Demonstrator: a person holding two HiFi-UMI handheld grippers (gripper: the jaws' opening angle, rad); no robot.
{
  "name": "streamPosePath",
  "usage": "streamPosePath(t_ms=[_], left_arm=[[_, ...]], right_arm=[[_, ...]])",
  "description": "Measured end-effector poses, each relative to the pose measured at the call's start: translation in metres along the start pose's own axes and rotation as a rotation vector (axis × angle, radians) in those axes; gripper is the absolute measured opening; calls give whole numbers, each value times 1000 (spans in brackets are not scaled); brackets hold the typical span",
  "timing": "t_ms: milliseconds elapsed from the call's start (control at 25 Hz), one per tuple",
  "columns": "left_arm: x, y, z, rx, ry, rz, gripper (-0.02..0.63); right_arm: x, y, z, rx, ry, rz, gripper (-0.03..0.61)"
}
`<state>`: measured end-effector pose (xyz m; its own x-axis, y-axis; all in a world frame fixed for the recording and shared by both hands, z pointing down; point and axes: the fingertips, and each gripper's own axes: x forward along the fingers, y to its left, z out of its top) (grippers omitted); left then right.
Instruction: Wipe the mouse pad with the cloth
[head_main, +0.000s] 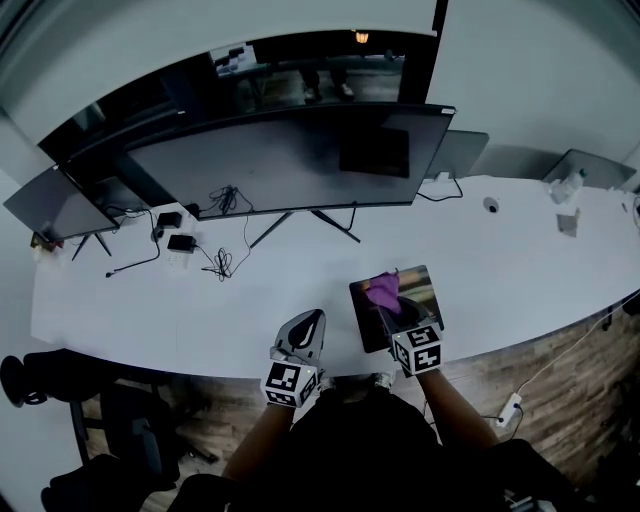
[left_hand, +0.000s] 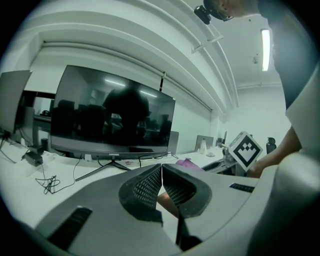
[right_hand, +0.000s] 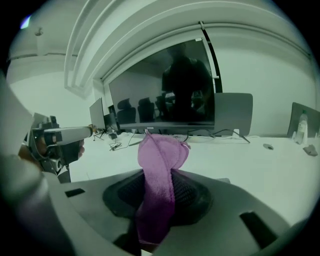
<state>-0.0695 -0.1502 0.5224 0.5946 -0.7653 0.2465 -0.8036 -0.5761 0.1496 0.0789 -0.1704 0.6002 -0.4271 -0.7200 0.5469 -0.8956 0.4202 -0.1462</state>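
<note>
A dark mouse pad (head_main: 420, 290) lies on the white desk near its front edge, right of centre. My right gripper (head_main: 392, 308) is over the pad's near part, shut on a purple cloth (head_main: 383, 289) that bunches up beyond the jaws. In the right gripper view the cloth (right_hand: 159, 170) stands pinched between the two pads and hides the mouse pad. My left gripper (head_main: 305, 328) hovers at the desk's front edge, left of the pad, its jaws pressed together with nothing between them (left_hand: 161, 181). The cloth (left_hand: 187, 163) shows small at the right in the left gripper view.
A wide curved monitor (head_main: 290, 160) stands at the back of the desk (head_main: 200, 310), with a second screen (head_main: 55, 208) at far left. Cables and small adapters (head_main: 185, 240) lie left of centre. A laptop (head_main: 590, 168) and small items sit at far right.
</note>
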Motion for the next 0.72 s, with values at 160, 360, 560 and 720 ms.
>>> streamPosePath(t_ms=[160,360,560,720], left_arm=[[-1,3,-6,-5,7,29,21],[-12,8,-18,-33,52,66,21],[-21,22,-24,-31,45,118,21],[-27,26,-26,-53,61,138,21]], right_arm=[[18,-1,-16,10,59,2,126],[40,2,-36,9,135,7,126],[65,9,-48,-3,191,15,127],[81,14,-56,-24,246,24,127]])
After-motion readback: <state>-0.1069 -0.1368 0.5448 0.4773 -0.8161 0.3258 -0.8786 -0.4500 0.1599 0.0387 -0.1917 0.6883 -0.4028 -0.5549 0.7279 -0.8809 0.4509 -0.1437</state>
